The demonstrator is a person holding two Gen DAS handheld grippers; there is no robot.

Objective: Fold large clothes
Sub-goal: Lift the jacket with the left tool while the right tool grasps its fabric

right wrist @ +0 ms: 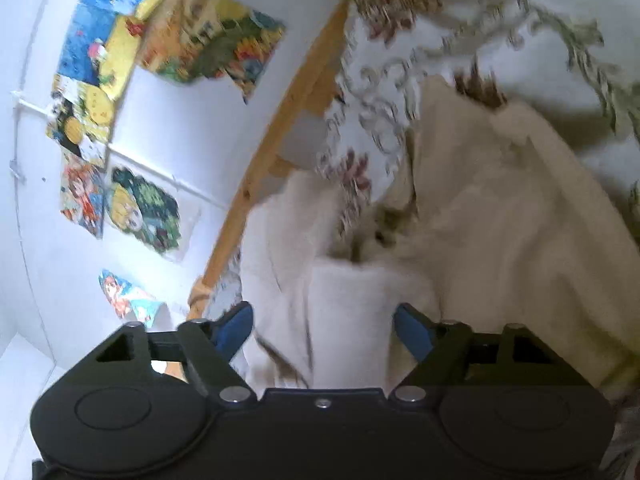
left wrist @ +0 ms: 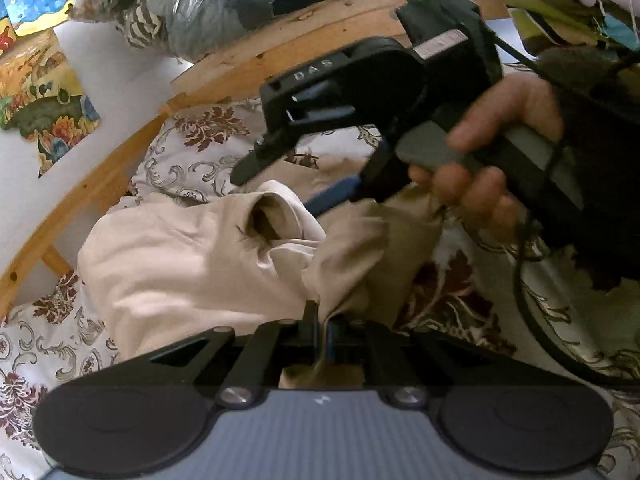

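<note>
A large cream garment (left wrist: 192, 264) lies rumpled on a floral bedspread (left wrist: 208, 140). In the left wrist view my left gripper (left wrist: 318, 314) is shut, and an edge of the garment is pinched between its fingertips. A hand (left wrist: 492, 128) holds my right gripper (left wrist: 280, 184) just above the garment's collar opening, tilted down to the left. In the right wrist view the right gripper (right wrist: 324, 330) stands open; a thick fold of the cream garment (right wrist: 500, 220) lies between its blue pads (right wrist: 412, 332), which do not squeeze it.
A wooden bed frame (left wrist: 80, 200) borders the bedspread (right wrist: 400, 60), with a white wall and colourful posters (right wrist: 180, 48) beyond. Bagged clothes (left wrist: 208, 12) are piled at the head. A black cable (left wrist: 528, 312) trails over the bed on the right.
</note>
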